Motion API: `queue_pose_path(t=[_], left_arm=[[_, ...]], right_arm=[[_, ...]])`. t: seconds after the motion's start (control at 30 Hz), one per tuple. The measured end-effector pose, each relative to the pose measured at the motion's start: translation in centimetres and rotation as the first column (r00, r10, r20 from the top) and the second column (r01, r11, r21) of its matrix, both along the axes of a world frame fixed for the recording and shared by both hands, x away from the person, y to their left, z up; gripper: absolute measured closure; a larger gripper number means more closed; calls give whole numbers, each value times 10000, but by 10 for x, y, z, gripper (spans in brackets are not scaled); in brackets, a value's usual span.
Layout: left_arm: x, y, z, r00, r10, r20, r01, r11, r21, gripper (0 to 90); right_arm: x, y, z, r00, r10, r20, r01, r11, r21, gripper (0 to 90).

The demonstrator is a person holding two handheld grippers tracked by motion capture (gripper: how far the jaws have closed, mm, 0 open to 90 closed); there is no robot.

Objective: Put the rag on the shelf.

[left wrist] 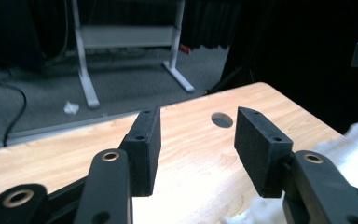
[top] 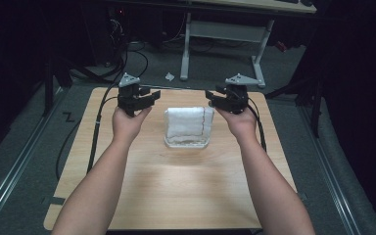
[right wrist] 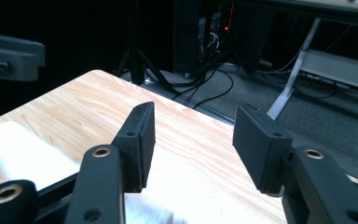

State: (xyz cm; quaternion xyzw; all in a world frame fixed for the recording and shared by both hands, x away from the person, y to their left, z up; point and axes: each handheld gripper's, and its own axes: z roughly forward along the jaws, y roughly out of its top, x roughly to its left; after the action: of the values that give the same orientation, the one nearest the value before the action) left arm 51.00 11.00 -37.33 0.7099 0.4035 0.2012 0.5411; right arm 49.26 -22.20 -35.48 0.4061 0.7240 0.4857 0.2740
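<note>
A: What sits on the table (top: pixel 176 196)?

B: A folded white towel (top: pixel 188 126), in the upper middle of the high view. It looks to rest in or on a clear tray, though I cannot tell that for sure.

A: And the grippers?

B: The left gripper (top: pixel 149 97) is held up at the left of the towel, in the upper left part of the wooden top, its jaws pointing toward the middle of the frame. The right gripper (top: pixel 214 99) mirrors it at the towel's right. Both are near the towel but apart from it, each held from below by a hand.

A: Open or closed?

B: Both are spread wide with nothing between the jaws. In the left gripper view the left gripper (left wrist: pixel 196 137) shows bare wood in its gap, and a round hole (left wrist: pixel 222 120) in the table lies just above the middle of the frame. The towel (left wrist: pixel 354 144) shows at the lower right edge there.

A: And the other camera?

B: In the right gripper view the right gripper (right wrist: pixel 193 140) also has a broad gap, with the towel (right wrist: pixel 23 149) at the lower left, partly behind the left-hand jaw. Beyond the table edge are grey floor and black cables (right wrist: pixel 205 88) in the upper middle. A white frame leg (left wrist: pixel 86 70) stands on the floor at the upper left of the left gripper view.
</note>
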Motion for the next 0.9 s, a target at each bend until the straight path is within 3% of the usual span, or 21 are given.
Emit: queue_pose_path(t=[0.33,0.5,0.67,0.8,0.9], left_arm=[[-40,15,-8,9986,-232,473,226,9997,118,507],[-67,21,-19,9975,-505,490,496,9986,210,504],[-100,27,-40,9957,-848,366,838,9961,277,498],[-124,32,-64,9940,-1093,46,1089,9924,577,497],[-138,38,-83,9921,-1183,-410,1204,9913,538,497]], right_arm=[[-36,-7,-10,9988,-18,481,37,9992,-391,454],[-59,-12,-18,9982,1,597,14,9997,-253,437],[-86,-17,-33,9983,97,580,-80,9995,-293,426],[-105,-21,-45,9985,95,530,-72,9990,-431,405],[-121,-23,-57,9988,149,469,-127,9988,-466,401]])
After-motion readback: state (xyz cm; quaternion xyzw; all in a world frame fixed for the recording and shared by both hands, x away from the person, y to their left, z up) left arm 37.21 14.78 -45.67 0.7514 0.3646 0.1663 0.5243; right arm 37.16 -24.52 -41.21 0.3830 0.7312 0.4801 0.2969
